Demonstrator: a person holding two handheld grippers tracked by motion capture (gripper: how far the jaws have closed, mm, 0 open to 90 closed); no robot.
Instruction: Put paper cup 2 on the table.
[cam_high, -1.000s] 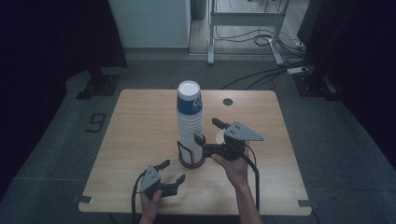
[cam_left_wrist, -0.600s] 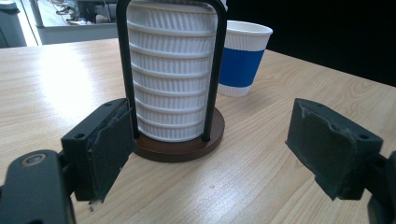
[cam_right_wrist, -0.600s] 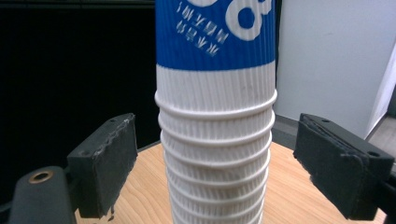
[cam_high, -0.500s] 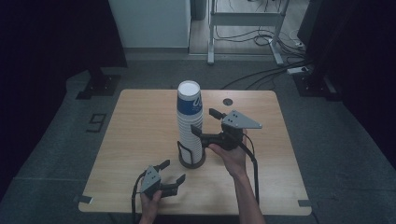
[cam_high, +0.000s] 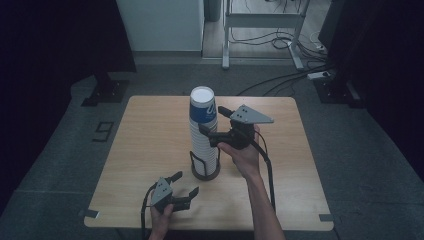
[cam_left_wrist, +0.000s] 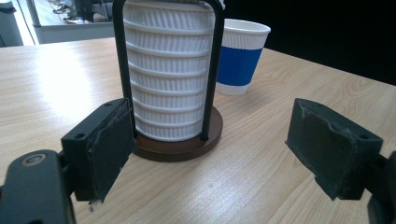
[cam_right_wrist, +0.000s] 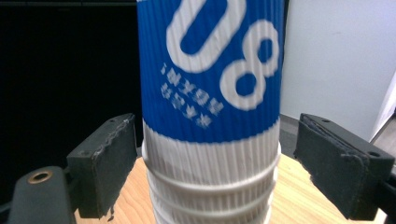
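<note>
Right hand-held gripper (cam_right_wrist: 210, 172) jaws flank top cup (cam_right_wrist: 210, 93), not touching.

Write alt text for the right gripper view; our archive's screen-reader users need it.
An upside-down blue-and-white ribbed paper cup tops a stack of white cups, standing between the open right gripper pads, which flank it without touching.

The high view looks forward and down from above the near edge of the desk (cam_high: 150, 130), taking in the whole top, with the cup stack (cam_high: 203, 131) at its centre. The left gripper view sits low on the desk, close to the stack's base (cam_left_wrist: 180, 140). The right gripper view looks level, very close, at the stack's top cup (cam_right_wrist: 212, 70). All three share the stack.
</note>
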